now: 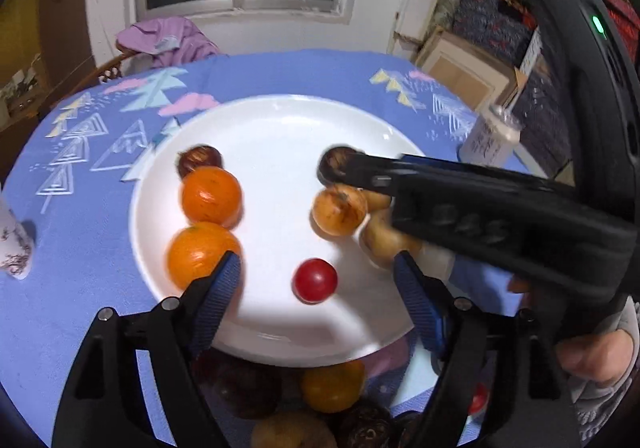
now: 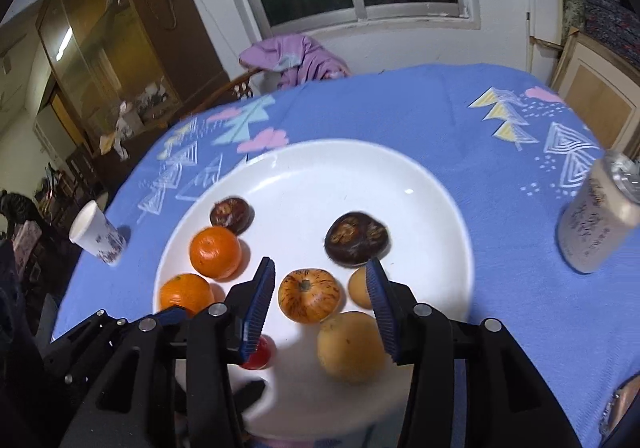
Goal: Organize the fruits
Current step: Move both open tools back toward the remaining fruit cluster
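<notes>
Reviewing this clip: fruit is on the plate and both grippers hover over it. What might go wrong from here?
1. The small red fruit lies loose on the white plate, between the open left hand-held gripper jaws; a nudge might roll it off.
2. The right hand-held gripper hangs low over the striped orange fruit and yellow fruit, so it may bump them.

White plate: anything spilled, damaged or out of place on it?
Nothing stands out. The white plate sits flat on the cloth, its fruit grouped by kind, with only a small red fruit alone near the front rim.
</notes>
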`<state>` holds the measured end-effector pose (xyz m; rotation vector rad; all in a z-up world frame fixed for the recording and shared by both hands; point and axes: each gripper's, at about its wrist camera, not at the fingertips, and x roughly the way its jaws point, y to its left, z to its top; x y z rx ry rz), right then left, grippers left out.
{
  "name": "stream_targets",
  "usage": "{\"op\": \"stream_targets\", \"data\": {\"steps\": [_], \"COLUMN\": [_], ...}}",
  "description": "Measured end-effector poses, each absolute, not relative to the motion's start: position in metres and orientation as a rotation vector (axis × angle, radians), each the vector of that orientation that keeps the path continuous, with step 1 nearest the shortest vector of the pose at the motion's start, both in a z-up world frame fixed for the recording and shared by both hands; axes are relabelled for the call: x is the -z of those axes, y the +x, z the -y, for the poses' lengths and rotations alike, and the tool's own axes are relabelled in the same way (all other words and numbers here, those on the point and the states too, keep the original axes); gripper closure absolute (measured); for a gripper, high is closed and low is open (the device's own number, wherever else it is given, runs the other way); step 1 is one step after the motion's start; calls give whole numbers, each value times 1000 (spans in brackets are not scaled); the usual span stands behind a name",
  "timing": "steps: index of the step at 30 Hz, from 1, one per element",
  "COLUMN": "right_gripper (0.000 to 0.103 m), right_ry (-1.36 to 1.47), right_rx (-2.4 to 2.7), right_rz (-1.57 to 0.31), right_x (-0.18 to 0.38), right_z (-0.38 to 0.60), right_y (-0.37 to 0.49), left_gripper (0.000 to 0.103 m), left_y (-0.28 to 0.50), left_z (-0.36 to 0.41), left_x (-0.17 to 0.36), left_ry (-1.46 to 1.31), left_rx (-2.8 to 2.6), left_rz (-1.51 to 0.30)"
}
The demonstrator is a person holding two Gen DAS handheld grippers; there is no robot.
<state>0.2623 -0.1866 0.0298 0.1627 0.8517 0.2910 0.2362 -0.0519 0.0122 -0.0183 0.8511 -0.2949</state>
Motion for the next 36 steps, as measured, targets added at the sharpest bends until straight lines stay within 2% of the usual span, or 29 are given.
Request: {"op": "stream_targets", "data": {"steps": [3,4,5,9,12,17,27,29,36], "right_gripper": [51,42,39,38,24,23,23,23,23], "right_ry": [209,221,238,276,302,393,399,400,423], "right_rx": [-294,-293,-292,-279,-217,-170,-186,-189,-193], "right_rz": [-790,-771,-742,-673,-651,-741,-752,-750,-746], "right_x": [-57,-63,-70,-75,-56,-22,-21,-21,-22], "right_z": [207,213,222,248,270,295,291,292,297], "right_y": [237,228,215,164,130,116,117,117,115], "left_gripper": [19,15,13,12,12,12,9,5,4], "left_y": [218,208,200,160,132,115,131,132,121], "left_z": [31,21,14,-22,-41,-29,26,24,-33], "left_x": [-38,-45,-49,-47,-29,-4,11,16,6], "left_ry": [-39,-45,-50,-69,-77,-10,198,206,161], "left_rx": [263,241,222,133,103,108,119,120,-24], "left_rz": [-775,-742,-720,-677,-693,-735,-738,-739,-723]}}
